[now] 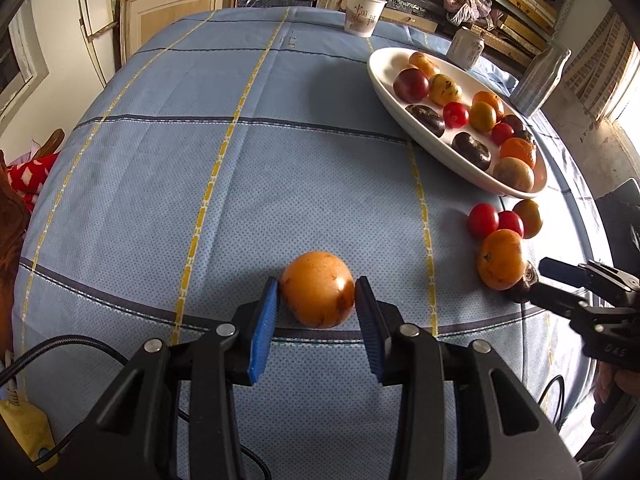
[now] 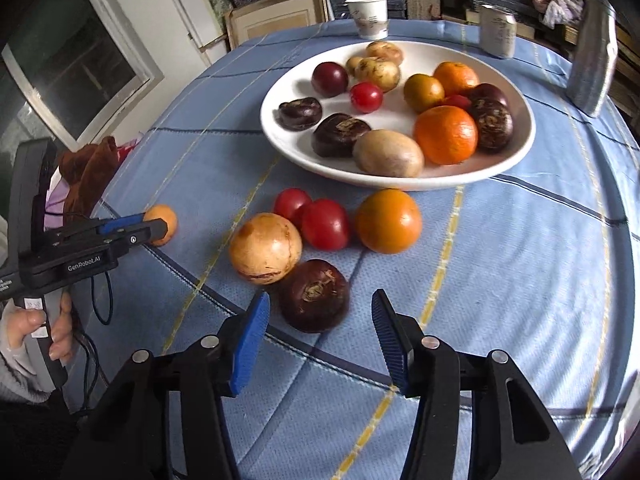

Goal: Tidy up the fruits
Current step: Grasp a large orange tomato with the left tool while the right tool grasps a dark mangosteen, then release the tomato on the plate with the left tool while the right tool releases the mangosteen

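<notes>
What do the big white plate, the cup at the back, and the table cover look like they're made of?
White plate: likely glazed ceramic, with a smooth, glossy rim. Cup: probably paper, with thin matte walls and printed marks. Table cover: woven or nonwoven fabric, matte, with a dotted texture and creases.

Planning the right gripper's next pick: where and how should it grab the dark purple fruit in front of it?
Grip the dark purple fruit across its widest middle, with the pads on its left and right flanks. It sits stem scar up. Its near side is free, but the tan fruit crowds it behind-left. So come in low from the near side, where the open right gripper is already lined up.
</notes>
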`<state>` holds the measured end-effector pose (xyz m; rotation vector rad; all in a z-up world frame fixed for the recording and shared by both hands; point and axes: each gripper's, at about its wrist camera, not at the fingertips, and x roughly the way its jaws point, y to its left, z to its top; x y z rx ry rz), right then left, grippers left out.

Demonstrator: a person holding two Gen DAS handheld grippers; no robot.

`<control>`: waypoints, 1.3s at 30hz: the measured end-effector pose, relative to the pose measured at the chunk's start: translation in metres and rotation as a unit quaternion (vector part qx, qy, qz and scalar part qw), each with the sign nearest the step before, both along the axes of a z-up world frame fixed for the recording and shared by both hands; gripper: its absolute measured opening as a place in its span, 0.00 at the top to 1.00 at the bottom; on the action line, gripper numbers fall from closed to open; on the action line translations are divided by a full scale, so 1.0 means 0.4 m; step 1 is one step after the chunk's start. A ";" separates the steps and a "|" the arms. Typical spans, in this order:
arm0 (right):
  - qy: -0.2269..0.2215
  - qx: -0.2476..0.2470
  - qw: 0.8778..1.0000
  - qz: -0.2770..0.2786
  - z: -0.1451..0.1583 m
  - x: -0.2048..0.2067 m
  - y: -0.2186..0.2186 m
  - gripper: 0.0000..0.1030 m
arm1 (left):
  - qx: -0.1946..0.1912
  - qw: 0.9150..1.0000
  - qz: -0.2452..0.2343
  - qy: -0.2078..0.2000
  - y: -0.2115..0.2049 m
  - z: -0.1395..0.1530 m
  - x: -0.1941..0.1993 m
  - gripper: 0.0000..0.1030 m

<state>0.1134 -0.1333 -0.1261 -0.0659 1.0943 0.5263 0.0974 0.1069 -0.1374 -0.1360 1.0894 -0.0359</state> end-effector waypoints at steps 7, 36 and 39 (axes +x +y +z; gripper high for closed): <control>-0.004 -0.013 1.000 0.018 -0.017 0.016 0.025 0.59 | 0.001 1.000 0.004 0.007 0.003 -0.011 0.005 0.62; -0.106 0.066 0.986 -0.112 0.241 0.124 -0.222 0.60 | 0.006 0.989 -0.109 -0.097 -0.242 0.228 0.230 0.63; -0.101 0.065 0.988 -0.102 0.220 0.163 -0.189 0.60 | 0.012 0.989 -0.119 -0.087 -0.274 0.202 0.283 0.63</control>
